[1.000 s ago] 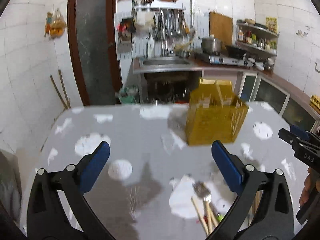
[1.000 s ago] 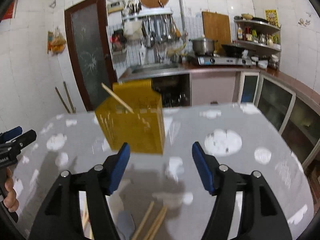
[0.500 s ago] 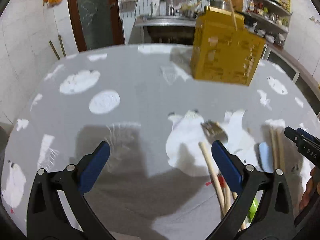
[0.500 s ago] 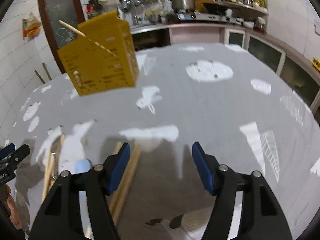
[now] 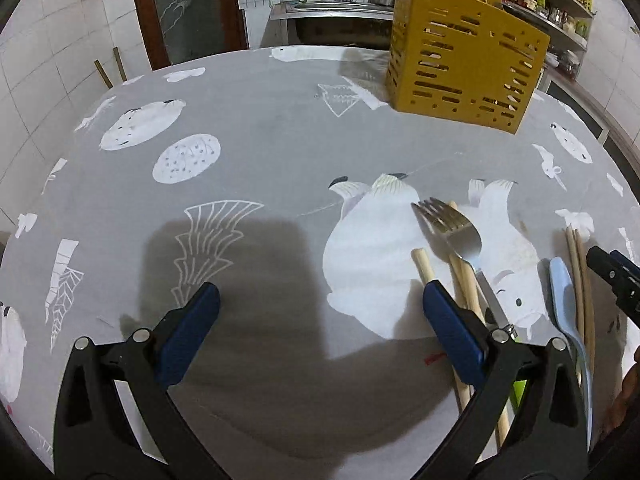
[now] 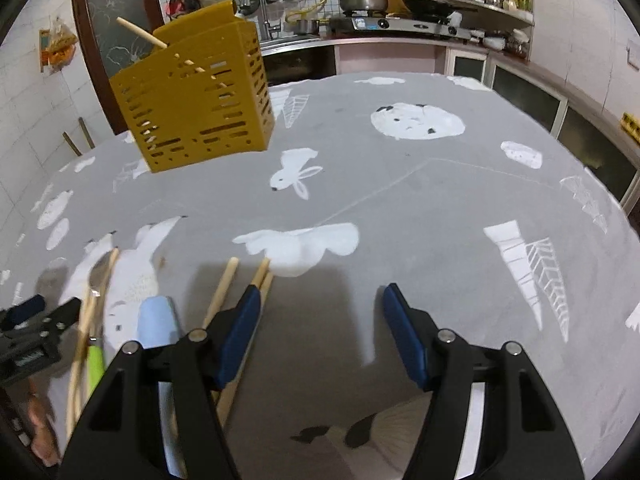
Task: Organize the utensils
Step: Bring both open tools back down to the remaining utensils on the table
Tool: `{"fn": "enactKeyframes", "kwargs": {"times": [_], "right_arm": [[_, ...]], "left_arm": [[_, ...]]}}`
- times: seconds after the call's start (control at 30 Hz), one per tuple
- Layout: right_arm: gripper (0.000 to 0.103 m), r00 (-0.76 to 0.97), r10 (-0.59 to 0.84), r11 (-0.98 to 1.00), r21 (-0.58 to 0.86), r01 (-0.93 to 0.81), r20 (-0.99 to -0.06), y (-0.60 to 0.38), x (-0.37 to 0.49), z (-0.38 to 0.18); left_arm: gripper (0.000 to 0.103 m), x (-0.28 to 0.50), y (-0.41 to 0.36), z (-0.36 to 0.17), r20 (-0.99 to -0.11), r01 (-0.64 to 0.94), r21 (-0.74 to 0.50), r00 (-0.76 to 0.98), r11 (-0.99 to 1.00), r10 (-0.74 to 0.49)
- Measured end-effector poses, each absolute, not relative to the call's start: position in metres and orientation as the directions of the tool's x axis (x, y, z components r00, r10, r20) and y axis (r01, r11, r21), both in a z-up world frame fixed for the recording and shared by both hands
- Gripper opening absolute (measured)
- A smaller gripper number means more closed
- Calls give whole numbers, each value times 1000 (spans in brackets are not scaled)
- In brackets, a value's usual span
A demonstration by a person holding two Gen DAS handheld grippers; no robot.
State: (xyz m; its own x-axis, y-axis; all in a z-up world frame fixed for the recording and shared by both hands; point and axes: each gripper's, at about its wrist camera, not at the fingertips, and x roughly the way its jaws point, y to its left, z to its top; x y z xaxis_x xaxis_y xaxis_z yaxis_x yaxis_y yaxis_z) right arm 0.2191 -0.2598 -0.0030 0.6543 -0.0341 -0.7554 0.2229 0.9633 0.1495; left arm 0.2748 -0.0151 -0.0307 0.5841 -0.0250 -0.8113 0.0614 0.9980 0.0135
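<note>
Both your grippers hang over the table with jaws spread and nothing between them. The loose utensils lie between the two: the fork (image 5: 452, 226) and wooden sticks (image 5: 464, 280) run under the inner finger of your left gripper (image 5: 318, 320), long axes pointing away toward the yellow holder (image 5: 464, 68). Another pair of sticks (image 6: 262, 280) lies just by your right gripper (image 6: 320, 320), about as near.

A yellow slotted holder (image 5: 464, 64) stood upright at the table's far side, one wooden stick (image 6: 142, 33) leaning out of it. Nearer me lay a metal fork (image 5: 450, 228), loose wooden chopsticks (image 6: 224, 292) and a pale blue spoon (image 5: 568, 304), flat on the cloth.
</note>
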Motion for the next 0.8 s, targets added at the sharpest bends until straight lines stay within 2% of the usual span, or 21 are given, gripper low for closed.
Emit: {"fn": "enactKeyframes", "kwargs": {"times": [0.17,0.37,0.5,0.57,0.63,0.7,0.8], "right_arm": [[63,653,-33,966,143,215,-756,-252,216,-1],[58,641,-59,969,110,221,-765,-249,215,-5],[33,629,-55,976,90,197,-775,-241,224,-3],[25,622,-55,977,87,195,-781,-238,229,-3],[17,616,-52,976,90,197,-786,-239,235,-3],[14,611,-41,973,107,204,-790,-241,239,-3],[13,604,-22,967,137,215,-797,-244,242,-3]], "left_arm": [[98,274,-15,-30,-808,61,9,588,998,-29],[98,276,-16,-32,-814,61,11,581,998,-27],[98,280,-16,-33,-825,40,6,564,999,-18],[95,284,-16,-32,-838,25,1,545,1000,-13],[81,287,-17,-29,-845,14,2,535,1000,-6],[72,290,-18,-26,-853,7,-11,522,1000,-13],[67,293,-21,-21,-859,6,-64,508,998,-58]]}}
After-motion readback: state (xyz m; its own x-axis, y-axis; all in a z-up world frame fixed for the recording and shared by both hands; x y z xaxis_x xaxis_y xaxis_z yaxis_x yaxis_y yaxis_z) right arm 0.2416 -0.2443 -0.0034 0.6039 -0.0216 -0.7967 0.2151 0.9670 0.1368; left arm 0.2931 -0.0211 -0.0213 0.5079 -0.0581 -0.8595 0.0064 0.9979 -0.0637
